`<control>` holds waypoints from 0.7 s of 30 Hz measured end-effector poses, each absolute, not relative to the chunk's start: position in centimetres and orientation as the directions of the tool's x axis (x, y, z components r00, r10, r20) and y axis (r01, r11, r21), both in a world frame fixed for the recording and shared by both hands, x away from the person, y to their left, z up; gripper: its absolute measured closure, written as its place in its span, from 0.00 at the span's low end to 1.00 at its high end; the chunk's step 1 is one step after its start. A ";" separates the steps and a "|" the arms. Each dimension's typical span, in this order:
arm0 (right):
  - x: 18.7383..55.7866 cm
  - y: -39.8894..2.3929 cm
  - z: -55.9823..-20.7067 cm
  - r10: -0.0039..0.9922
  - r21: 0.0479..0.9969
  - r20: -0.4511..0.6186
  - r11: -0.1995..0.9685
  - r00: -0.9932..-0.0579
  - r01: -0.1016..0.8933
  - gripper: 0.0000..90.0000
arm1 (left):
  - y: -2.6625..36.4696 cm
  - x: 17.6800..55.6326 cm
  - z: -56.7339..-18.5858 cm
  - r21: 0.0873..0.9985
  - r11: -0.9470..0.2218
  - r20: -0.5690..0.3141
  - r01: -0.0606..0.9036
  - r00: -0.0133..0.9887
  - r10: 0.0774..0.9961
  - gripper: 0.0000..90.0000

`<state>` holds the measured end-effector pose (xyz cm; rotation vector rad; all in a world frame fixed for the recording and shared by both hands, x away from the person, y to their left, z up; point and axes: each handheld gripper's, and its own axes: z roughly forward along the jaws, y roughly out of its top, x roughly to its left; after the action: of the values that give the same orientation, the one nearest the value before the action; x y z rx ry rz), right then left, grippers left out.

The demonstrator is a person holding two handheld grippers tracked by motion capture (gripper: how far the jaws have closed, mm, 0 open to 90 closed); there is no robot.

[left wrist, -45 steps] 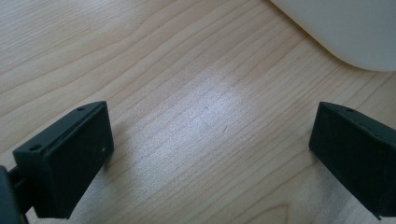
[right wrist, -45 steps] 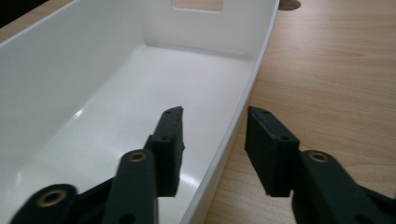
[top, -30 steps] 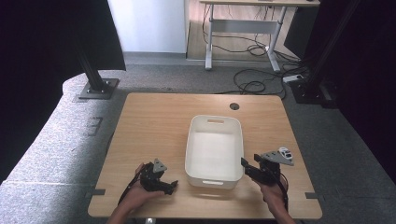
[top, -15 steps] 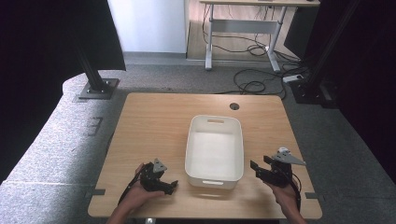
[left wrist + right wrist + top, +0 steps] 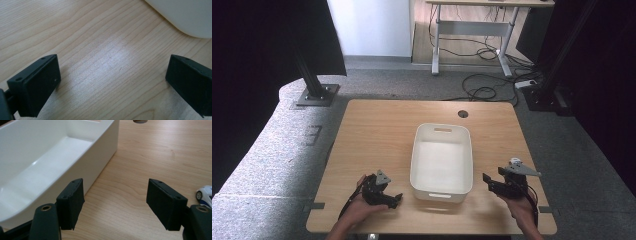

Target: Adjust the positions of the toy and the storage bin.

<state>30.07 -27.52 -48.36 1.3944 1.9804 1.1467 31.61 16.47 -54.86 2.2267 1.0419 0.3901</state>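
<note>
A white plastic bin [image 5: 417, 165] stands empty in the middle of the wooden table [image 5: 377, 135]. My left gripper [image 5: 396, 198] rests low near the front edge, left of the bin's near corner, and is open. In the left gripper view its jaws [image 5: 112, 67] stand wide apart over bare wood, with the bin's corner [image 5: 185, 15] ahead on the right. My right gripper [image 5: 487, 181] is open to the right of the bin. Its jaws [image 5: 115, 192] frame bare wood beside the bin's wall [image 5: 100, 155]. A small white toy car [image 5: 205, 193] lies just beyond the right jaw [image 5: 515, 161].
A round cable hole [image 5: 463, 114] sits in the table behind the bin [image 5: 140, 121]. Beyond the table lie grey floor, cables and a desk frame [image 5: 472, 30]. Dark curtains hang at both sides.
My right gripper has drawn back to the right, away from the bin's near corner. The left gripper and the bin have stayed where they were.
</note>
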 end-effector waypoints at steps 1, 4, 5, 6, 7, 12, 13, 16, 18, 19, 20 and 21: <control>30.1 -27.6 -48.4 0.921 0.830 0.087 0.144 -0.380 0.539 0.33 | 16.5 31.6 -54.9 0.660 -0.480 -0.002 0.577 0.641 0.767 0.00; 30.2 -27.9 -48.5 0.927 0.828 0.067 0.155 -0.369 0.539 0.32 | 16.5 31.6 -54.9 0.661 -0.480 -0.003 0.577 0.641 0.767 0.00; 30.3 -28.0 -48.5 0.929 0.827 0.066 0.154 -0.365 0.540 0.32 | 16.5 31.6 -54.9 0.661 -0.480 -0.003 0.577 0.641 0.767 0.00; 30.3 -28.2 -48.6 0.930 0.827 0.067 0.151 -0.362 0.542 0.32 | 16.5 31.6 -54.9 0.661 -0.480 -0.003 0.577 0.642 0.767 0.00; 30.4 -28.3 -48.6 0.931 0.826 0.069 0.148 -0.359 0.544 0.31 | 16.5 31.6 -54.9 0.661 -0.480 -0.002 0.577 0.641 0.767 0.00; 30.6 -28.7 -48.7 0.935 0.823 0.066 0.147 -0.349 0.549 0.31 | 16.5 31.6 -54.9 0.661 -0.480 -0.003 0.577 0.641 0.767 0.00; 30.6 -28.8 -48.7 0.935 0.822 0.066 0.147 -0.348 0.550 0.31 | 16.5 31.6 -54.9 0.661 -0.480 -0.003 0.577 0.641 0.767 0.00; 30.7 -29.1 -48.8 0.938 0.822 0.060 0.148 -0.342 0.550 0.31 | 16.5 31.6 -54.9 0.661 -0.480 -0.003 0.577 0.641 0.767 0.00; 30.8 -29.3 -48.8 0.941 0.822 0.051 0.151 -0.336 0.548 0.31 | 16.5 31.6 -54.9 0.661 -0.480 -0.002 0.577 0.641 0.767 0.00; 30.8 -29.4 -48.8 0.942 0.822 0.049 0.151 -0.333 0.549 0.31 | 16.5 31.6 -54.9 0.661 -0.480 -0.003 0.577 0.641 0.767 0.00; 30.8 -29.6 -48.8 0.942 0.822 0.049 0.150 -0.331 0.550 0.31 | 16.5 31.6 -54.9 0.661 -0.480 -0.003 0.577 0.641 0.768 0.00; 30.8 -29.7 -48.8 0.943 0.822 0.050 0.149 -0.330 0.550 0.31 | 16.5 31.6 -54.9 0.661 -0.479 -0.003 0.578 0.641 0.768 0.00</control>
<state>30.85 -29.70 -48.84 1.4194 1.9472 1.0658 31.60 16.46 -54.86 2.2262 1.0433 0.3902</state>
